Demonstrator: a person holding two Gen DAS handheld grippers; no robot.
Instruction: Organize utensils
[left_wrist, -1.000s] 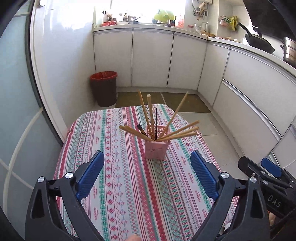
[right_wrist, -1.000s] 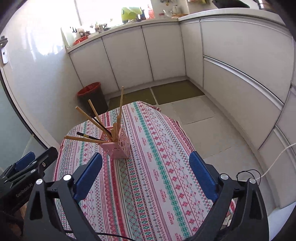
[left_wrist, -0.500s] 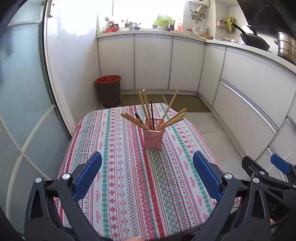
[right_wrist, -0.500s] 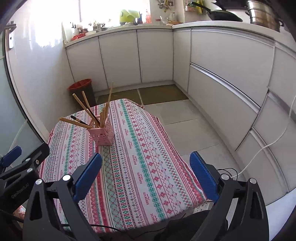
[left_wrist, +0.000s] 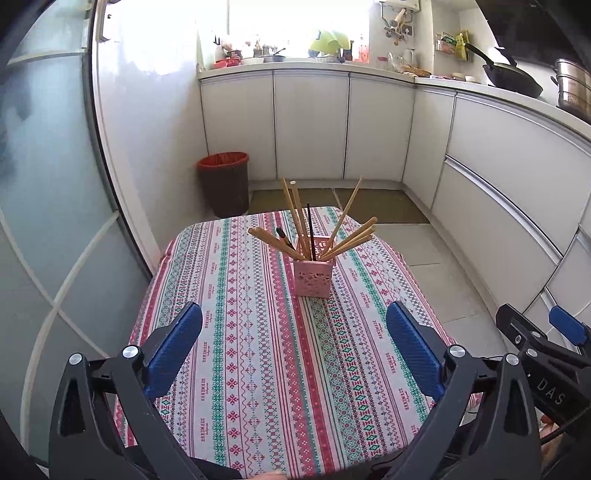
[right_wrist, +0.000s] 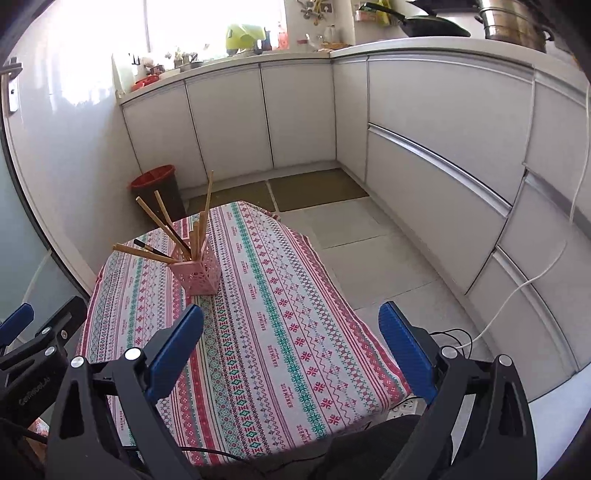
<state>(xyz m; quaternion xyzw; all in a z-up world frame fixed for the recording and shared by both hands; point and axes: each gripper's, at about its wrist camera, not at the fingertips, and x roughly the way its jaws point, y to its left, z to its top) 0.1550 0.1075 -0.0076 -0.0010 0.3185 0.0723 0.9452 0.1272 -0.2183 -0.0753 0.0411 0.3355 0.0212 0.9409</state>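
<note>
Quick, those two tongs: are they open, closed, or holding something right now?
Left tongs: open, holding nothing.
Right tongs: open, holding nothing.

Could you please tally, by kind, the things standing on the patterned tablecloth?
Pink perforated plastic holder: 1
Light wooden chopsticks: 8, as far as their overlap lets me tell
Thin black sticks: 2
Total: 11
</note>
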